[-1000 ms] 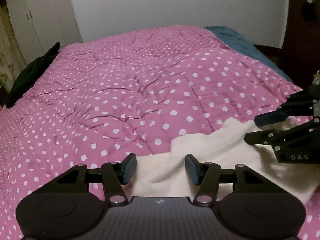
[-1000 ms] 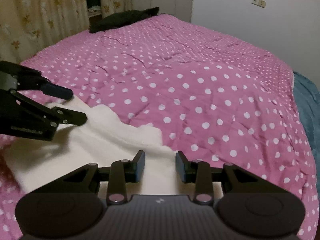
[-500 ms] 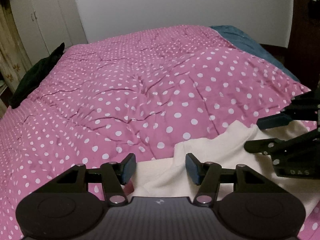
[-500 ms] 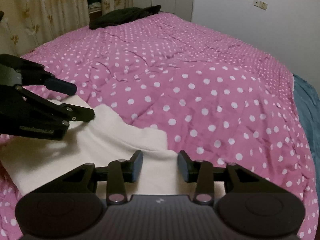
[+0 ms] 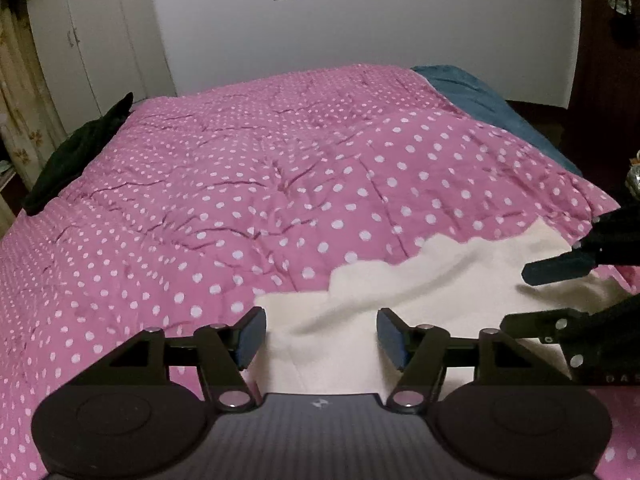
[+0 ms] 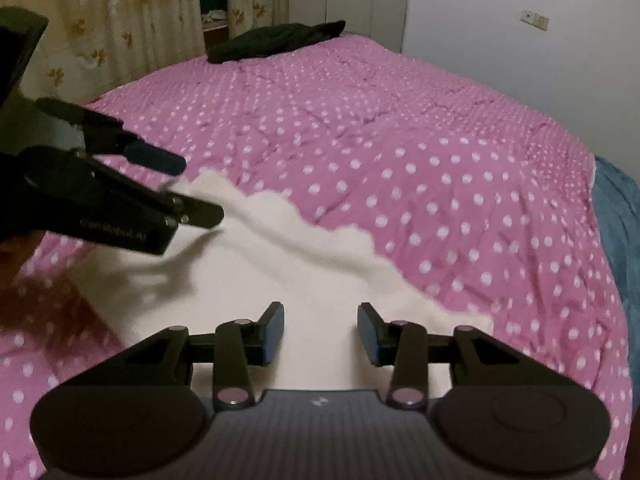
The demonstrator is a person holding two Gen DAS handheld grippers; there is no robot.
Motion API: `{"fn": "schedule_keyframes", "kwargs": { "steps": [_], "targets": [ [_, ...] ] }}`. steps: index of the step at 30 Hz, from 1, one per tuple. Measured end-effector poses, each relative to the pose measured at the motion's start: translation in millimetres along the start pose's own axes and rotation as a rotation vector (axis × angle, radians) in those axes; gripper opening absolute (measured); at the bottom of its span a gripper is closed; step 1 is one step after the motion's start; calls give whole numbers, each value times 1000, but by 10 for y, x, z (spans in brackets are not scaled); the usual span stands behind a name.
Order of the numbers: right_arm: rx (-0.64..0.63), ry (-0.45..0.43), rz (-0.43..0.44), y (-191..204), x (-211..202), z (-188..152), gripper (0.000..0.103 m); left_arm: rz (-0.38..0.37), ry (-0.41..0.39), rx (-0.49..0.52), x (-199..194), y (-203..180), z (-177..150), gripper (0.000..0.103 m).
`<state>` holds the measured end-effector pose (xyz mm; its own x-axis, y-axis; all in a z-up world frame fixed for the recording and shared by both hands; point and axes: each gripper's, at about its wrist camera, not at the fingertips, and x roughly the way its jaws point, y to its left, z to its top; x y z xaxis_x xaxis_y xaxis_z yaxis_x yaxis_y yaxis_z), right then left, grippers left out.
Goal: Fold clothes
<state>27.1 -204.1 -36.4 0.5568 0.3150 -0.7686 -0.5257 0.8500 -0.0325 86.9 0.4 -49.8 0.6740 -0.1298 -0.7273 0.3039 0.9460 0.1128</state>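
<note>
So the pink polka-dot quilt takes up basically everything ahead of both sets of fingers, with a dark garment heaped way off at the far edge. The cream garment lies rumpled on the near side, right under and just beyond the fingertips. Left gripper has its fingers spread wide, cloth lying between them but not pinched. Right gripper is the same deal, wide apart over the fabric and gripping nothing. My take: drop both low onto the near hem, pinch a single layer at matching corners, and smooth that wavy far edge first so the fold lands straight.
</note>
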Motion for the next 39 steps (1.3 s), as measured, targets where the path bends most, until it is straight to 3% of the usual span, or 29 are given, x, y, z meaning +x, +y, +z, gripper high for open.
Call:
{"fn": "schedule_keyframes", "kwargs": {
  "steps": [8, 16, 21, 39],
  "targets": [
    [1, -3, -4, 44, -286, -259, 41, -19, 12, -8, -215, -48, -271, 65],
    [-4, -48, -42, 24, -585, -407, 41, 10, 2, -26, -338, -25, -399, 69],
    [-6, -19, -40, 26, -609, -536, 41, 33, 38, -13, -305, -72, -468, 70],
    [7, -58, -25, 68, -630, -490, 49, 78, -4, -56, -583, -181, -331, 79]
  ]
}}
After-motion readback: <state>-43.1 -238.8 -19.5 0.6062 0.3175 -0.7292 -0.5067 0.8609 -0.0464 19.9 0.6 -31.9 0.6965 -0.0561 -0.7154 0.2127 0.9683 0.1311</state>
